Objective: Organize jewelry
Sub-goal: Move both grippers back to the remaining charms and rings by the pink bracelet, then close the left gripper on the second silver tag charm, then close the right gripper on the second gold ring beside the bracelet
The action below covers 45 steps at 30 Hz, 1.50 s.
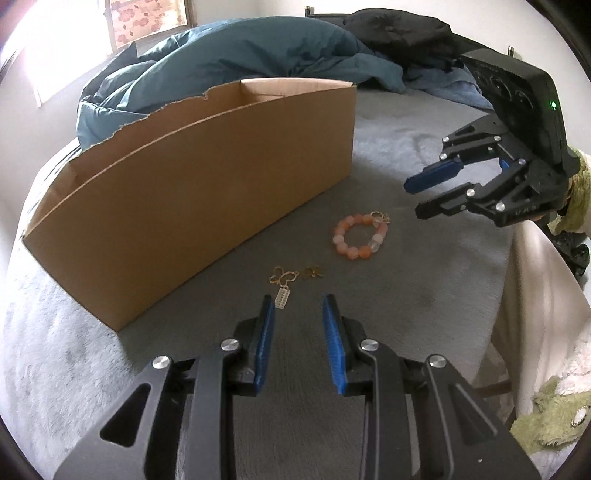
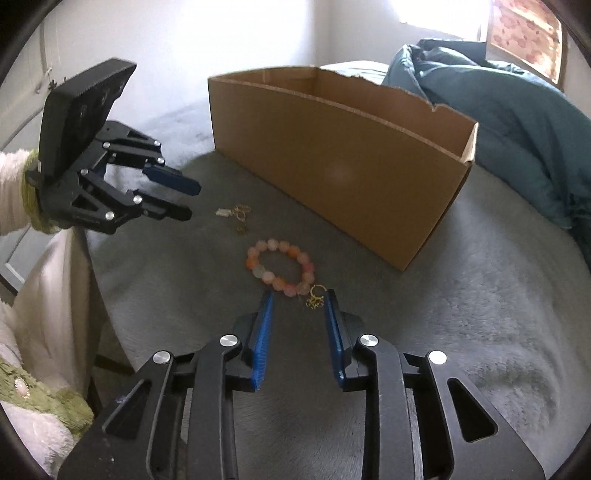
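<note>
Both hand-held grippers, left (image 1: 298, 308) and right (image 2: 300, 304), gape narrowly, empty; bracelet (image 2: 280, 266) just ahead, cardboard box (image 1: 192, 192) beyond (blanket (image 1: 236, 59) behind).

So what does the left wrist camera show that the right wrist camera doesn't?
Only the left wrist view shows the right claw from outside, hovering past the bracelet, and a black garment behind the teal duvet. Only the right wrist view shows the left claw from outside, near the small gold charms. Both show the cardboard box, the pink beaded bracelet, the charms, the duvet and the grey blanket. Nothing is gripped.
</note>
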### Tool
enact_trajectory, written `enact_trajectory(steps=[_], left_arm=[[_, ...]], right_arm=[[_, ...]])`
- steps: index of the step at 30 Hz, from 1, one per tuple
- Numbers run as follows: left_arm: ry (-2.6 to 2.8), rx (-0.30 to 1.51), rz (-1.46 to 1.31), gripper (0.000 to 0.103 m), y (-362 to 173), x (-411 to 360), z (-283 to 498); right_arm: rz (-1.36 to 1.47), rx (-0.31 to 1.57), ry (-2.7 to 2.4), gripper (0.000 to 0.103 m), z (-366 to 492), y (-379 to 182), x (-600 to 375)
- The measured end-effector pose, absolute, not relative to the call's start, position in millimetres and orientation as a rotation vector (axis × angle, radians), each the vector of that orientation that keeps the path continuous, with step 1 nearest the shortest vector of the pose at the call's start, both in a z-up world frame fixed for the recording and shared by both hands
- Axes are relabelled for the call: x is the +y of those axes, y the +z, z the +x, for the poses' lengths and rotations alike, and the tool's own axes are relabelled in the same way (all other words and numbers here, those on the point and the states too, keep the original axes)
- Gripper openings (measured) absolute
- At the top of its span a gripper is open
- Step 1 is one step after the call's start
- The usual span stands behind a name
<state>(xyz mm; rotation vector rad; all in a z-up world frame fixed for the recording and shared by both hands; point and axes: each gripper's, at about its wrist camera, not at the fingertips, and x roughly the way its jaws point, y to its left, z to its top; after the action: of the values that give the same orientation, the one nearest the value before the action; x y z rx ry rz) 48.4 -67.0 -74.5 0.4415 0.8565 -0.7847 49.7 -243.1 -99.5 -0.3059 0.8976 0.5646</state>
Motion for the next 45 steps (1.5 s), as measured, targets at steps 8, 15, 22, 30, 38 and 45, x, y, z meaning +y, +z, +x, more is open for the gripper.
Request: enact_trajectory(steps=[8, 15, 22, 30, 38, 45], left_arm=[[-0.774, 0.875, 0.46, 0.026, -85.3, -75.0, 63.1], [-0.779, 0.896, 0.48, 0.015, -95.9, -81.7, 68.2], [-0.775, 0.899, 0.46, 0.005, -99.3, -83.2, 68.5], [-0.772, 0.916, 0.452, 0.001, -96.2, -75.6, 62.9], [-0.759, 0.917, 0.449, 0.001, -94.9, -69.6, 58.4], [-0.761, 0.914, 0.451, 0.001, -96.1, -70.4, 58.3]], right_arm=[[-0.306, 0.927, 0.578, 0.021, 57.7, -110.7, -243.8], [-0.314, 0.942, 0.584, 0.02, 68.0, -118.7, -238.9], [-0.309, 0.943, 0.582, 0.02, 69.2, -120.2, -238.6], [-0.309, 0.942, 0.582, 0.02, 65.6, -118.4, -239.6], [-0.308, 0.953, 0.577, 0.02, 70.1, -123.1, -239.7], [-0.305, 0.972, 0.586, 0.02, 74.2, -129.6, -236.6]])
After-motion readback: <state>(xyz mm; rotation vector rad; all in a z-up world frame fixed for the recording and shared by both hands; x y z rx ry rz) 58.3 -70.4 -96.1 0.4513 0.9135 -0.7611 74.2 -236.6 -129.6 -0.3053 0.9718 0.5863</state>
